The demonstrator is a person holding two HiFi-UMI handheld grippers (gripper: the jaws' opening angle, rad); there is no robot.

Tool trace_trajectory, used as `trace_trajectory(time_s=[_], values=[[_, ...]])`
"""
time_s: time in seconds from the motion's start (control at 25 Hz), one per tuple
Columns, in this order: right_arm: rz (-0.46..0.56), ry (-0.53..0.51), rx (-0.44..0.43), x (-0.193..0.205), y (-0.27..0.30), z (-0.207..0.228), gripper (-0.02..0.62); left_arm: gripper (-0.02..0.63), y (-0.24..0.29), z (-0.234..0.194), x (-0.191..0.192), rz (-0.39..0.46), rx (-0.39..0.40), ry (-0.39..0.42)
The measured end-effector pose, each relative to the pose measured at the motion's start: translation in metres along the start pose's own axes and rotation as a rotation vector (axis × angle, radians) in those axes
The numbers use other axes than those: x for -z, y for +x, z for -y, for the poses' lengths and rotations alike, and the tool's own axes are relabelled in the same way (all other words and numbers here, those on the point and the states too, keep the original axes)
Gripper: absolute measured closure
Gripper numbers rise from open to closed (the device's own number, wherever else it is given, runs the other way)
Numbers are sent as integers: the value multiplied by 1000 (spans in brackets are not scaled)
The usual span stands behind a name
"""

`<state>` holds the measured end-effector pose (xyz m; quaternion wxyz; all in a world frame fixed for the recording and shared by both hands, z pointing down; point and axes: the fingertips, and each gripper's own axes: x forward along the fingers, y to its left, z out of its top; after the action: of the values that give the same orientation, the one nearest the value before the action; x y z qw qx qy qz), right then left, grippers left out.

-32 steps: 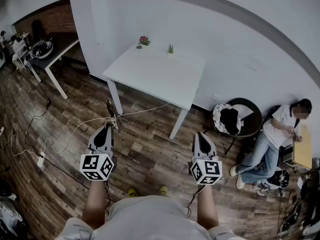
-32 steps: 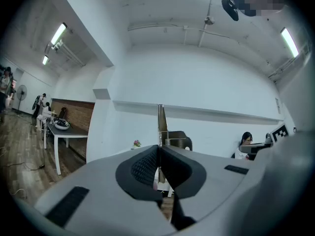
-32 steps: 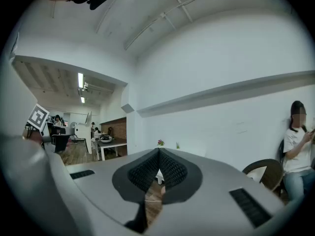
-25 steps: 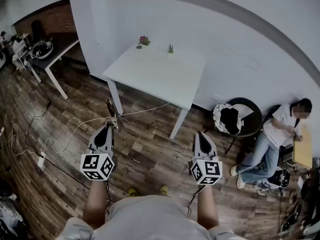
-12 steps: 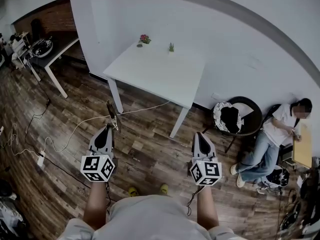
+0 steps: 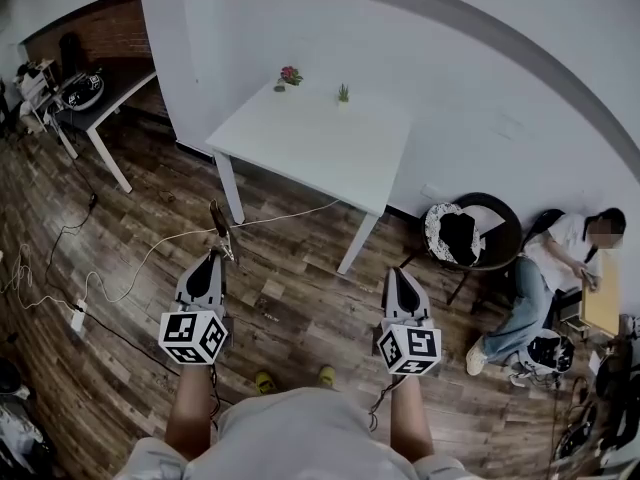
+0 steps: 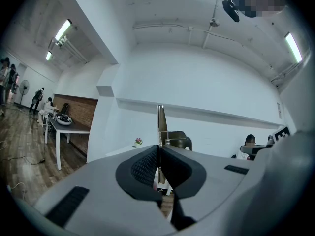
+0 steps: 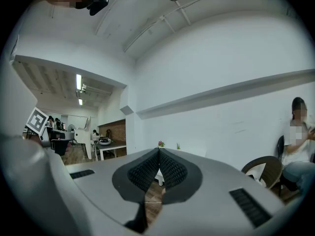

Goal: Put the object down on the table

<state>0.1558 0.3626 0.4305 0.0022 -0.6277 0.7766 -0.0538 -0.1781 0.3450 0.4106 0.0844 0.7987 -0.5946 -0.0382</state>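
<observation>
Left hand-held gripper (image 6: pixel 213 254) (image 7: pixel 158 150): jaws closed on a thin metal clip (image 6: pixel 220 226) (image 7: pixel 161 123), which stands up past the fingertips; clip held over the wooden floor (image 6: pixel 290 303), near and left of the white surface (image 6: pixel 320 148), apart from it. Right hand-held gripper (image 6: pixel 397 272) (image 8: pixel 159 152): jaws pressed together, nothing between them; level with the left one, to its right. White surface: bears a pink-flowered plant (image 6: pixel 290 75) and a small green plant (image 6: pixel 343 93) at its far edge. White cable (image 6: pixel 150 258): trails across the floor at left. Seated person (image 6: pixel 560 258): far right, beside a round chair (image 6: pixel 500 230).
</observation>
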Motion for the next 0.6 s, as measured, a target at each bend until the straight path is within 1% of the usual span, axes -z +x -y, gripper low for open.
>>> trace_trajectory(time_s=[0.28,0.6], values=[[-4,13,11,5,-3,-13,588,586,-6,-11,1,3,4,-15],[-6,0,6,9,1,-37,589,586,-18,-26,0,5,13,-12]])
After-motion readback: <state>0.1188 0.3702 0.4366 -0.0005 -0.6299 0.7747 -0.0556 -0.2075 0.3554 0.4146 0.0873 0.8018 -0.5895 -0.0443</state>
